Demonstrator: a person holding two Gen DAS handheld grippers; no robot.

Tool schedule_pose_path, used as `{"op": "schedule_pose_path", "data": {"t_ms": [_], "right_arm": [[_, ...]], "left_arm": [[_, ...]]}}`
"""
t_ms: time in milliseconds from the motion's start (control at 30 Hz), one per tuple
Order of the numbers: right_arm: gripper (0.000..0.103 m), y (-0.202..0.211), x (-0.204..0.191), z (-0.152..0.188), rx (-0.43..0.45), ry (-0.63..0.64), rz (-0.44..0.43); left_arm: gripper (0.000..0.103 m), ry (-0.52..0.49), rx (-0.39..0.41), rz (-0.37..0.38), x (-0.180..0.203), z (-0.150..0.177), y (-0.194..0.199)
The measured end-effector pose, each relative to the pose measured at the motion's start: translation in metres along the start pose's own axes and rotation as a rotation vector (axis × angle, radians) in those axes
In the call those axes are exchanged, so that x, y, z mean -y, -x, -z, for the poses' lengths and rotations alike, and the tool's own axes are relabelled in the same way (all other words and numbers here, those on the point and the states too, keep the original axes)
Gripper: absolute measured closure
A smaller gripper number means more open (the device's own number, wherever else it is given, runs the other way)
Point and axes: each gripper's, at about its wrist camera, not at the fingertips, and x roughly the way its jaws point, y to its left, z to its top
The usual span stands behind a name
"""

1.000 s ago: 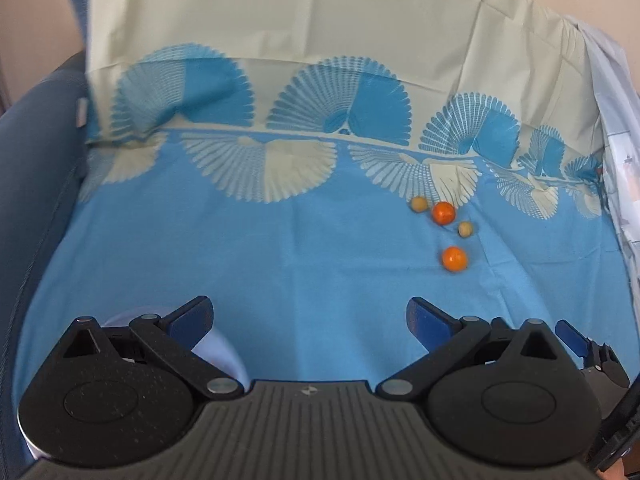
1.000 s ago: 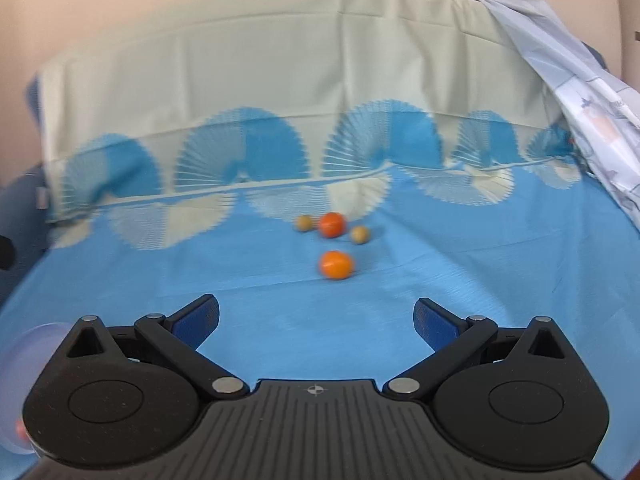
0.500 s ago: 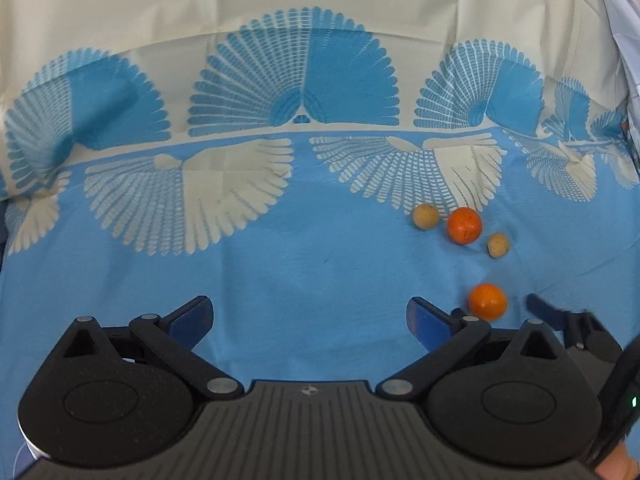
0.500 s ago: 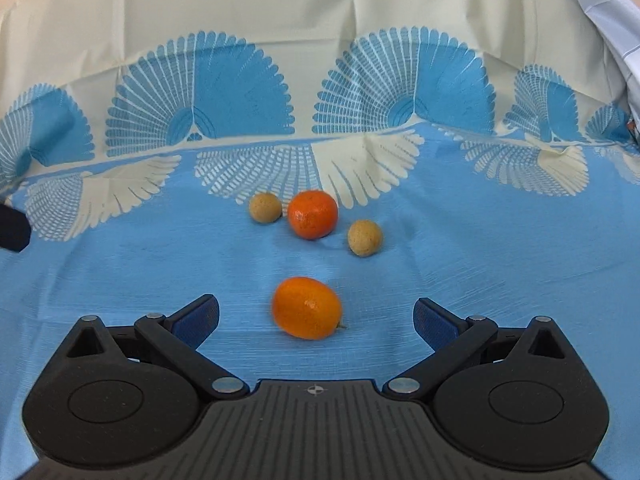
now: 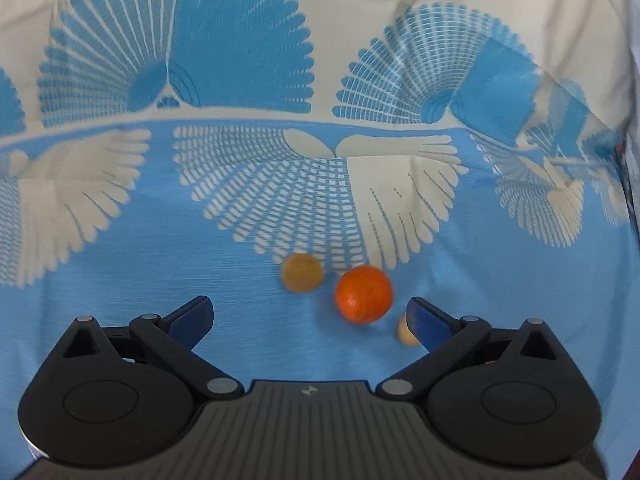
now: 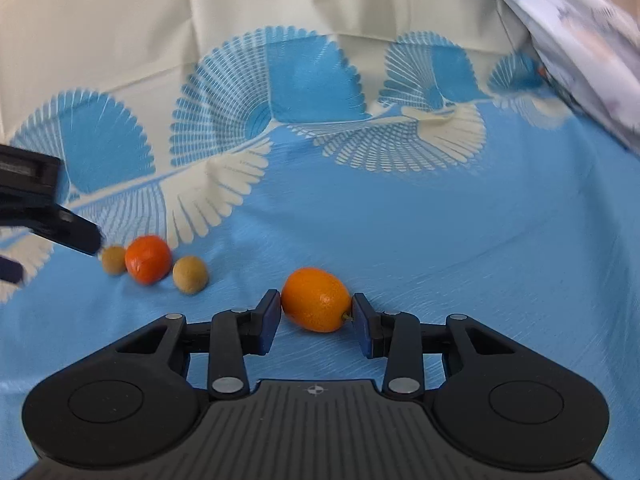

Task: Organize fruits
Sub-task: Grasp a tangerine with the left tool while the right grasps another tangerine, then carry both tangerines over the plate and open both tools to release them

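Four small fruits lie on the blue fan-patterned cloth (image 6: pixel 440 240). My right gripper (image 6: pixel 315 312) is closing on the oval orange kumquat (image 6: pixel 316 298), and both blue pads touch its ends. To its left sit a round orange fruit (image 6: pixel 147 259) and two tan balls (image 6: pixel 190 274) (image 6: pixel 113 259). My left gripper (image 5: pixel 310 318) hangs open just above the cloth, and one finger (image 6: pixel 76 236) shows at the right wrist view's left edge. Just ahead of its jaws, right of centre, are the round orange fruit (image 5: pixel 364 294) and a tan ball (image 5: pixel 301 273). The second tan ball (image 5: pixel 405 330) is half hidden behind its right finger (image 5: pixel 430 320).
The cloth's cream part (image 6: pixel 280 8) rises like a wall at the back. A pale printed fabric (image 6: pixel 580 40) drapes over the far right. A pale rim sliver (image 5: pixel 32 447) shows under my left gripper's body at the lower left.
Both grippers came forward and down toward the fruits. The right jaws went from wide open to closed around the kumquat. The left jaws stayed open and now reach the round orange fruit.
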Motion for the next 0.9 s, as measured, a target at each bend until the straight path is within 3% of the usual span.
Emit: {"op": "schedule_pose_path", "data": {"t_ms": [167, 300, 333, 367, 400, 433, 500, 600, 733, 900], "right_arm": [[0.063, -0.002, 0.003, 0.000, 0.006, -0.003, -0.007], [0.062, -0.002, 0.005, 0.000, 0.006, -0.015, -0.015], [0.062, -0.002, 0.005, 0.000, 0.005, -0.017, -0.015], [0.062, -0.002, 0.006, 0.000, 0.004, -0.022, -0.016], [0.062, -0.002, 0.006, 0.000, 0.002, -0.030, -0.018], [0.062, -0.002, 0.007, -0.001, 0.000, -0.038, -0.021], [0.062, 0.000, 0.008, -0.001, 0.006, -0.048, -0.022], [0.063, 0.002, 0.007, -0.001, 0.018, -0.049, -0.023], [0.063, 0.003, 0.007, -0.001, 0.021, -0.056, -0.030], [0.063, 0.006, 0.006, -0.001, 0.032, -0.047, -0.038]], "left_arm": [[0.001, 0.098, -0.082, 0.010, 0.012, -0.017, -0.033], [0.009, 0.087, -0.104, -0.007, 0.019, -0.015, -0.043], [0.021, 0.078, -0.091, -0.026, 0.019, -0.013, -0.039], [0.041, 0.078, -0.078, -0.044, 0.016, -0.010, -0.034], [0.056, 0.099, -0.080, -0.019, 0.010, -0.009, -0.029], [0.063, 0.143, -0.097, 0.027, 0.002, -0.008, -0.025], [0.063, 0.193, -0.104, 0.057, -0.010, -0.005, -0.014], [0.063, 0.153, -0.070, 0.029, -0.015, 0.002, 0.004], [0.064, 0.120, -0.079, 0.005, -0.029, 0.016, 0.018], [0.064, 0.028, -0.045, -0.068, -0.047, 0.055, 0.054]]}}
